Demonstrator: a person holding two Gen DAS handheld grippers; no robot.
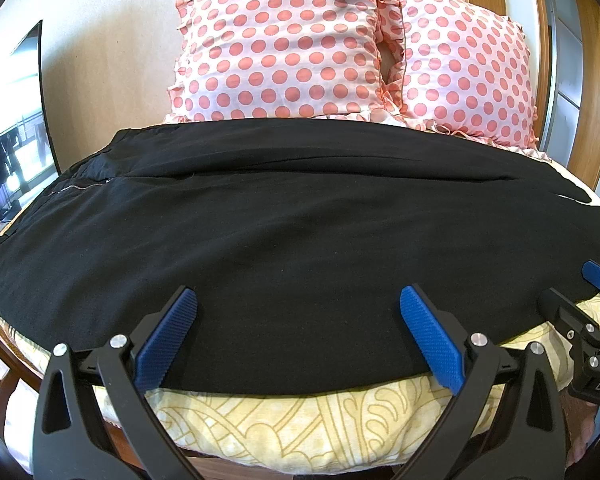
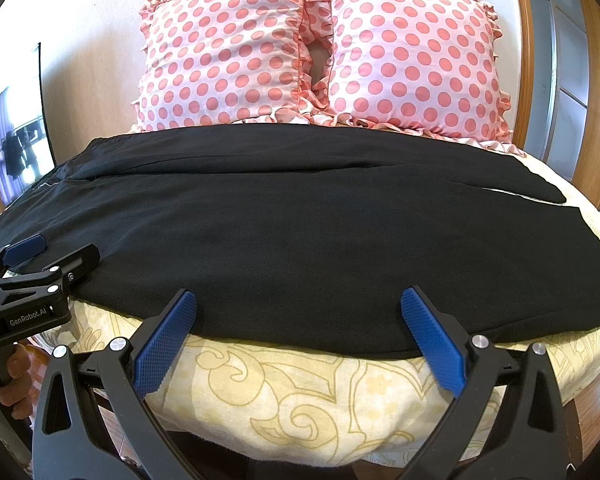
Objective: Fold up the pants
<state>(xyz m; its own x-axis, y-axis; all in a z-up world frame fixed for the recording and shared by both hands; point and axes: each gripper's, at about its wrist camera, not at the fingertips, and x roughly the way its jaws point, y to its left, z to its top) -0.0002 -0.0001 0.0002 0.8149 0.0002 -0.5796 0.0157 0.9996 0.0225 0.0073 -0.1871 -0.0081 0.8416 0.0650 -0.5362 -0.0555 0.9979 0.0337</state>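
Black pants (image 1: 292,220) lie spread flat across the bed, waist with a zipper at the left, leg ends at the right; they also show in the right wrist view (image 2: 300,232). My left gripper (image 1: 298,300) is open and empty, its blue pads over the pants' near edge. My right gripper (image 2: 298,304) is open and empty, just above the near edge further right. The right gripper also shows at the right edge of the left wrist view (image 1: 576,292). The left gripper shows at the left of the right wrist view (image 2: 48,250), over the pants' edge.
The bed has a yellow patterned cover (image 1: 300,420), also seen in the right wrist view (image 2: 300,392). Two pink polka-dot pillows (image 1: 284,40) (image 2: 412,56) stand at the head. A mirror (image 1: 16,120) is on the left wall. A wooden frame (image 2: 596,100) stands at the right.
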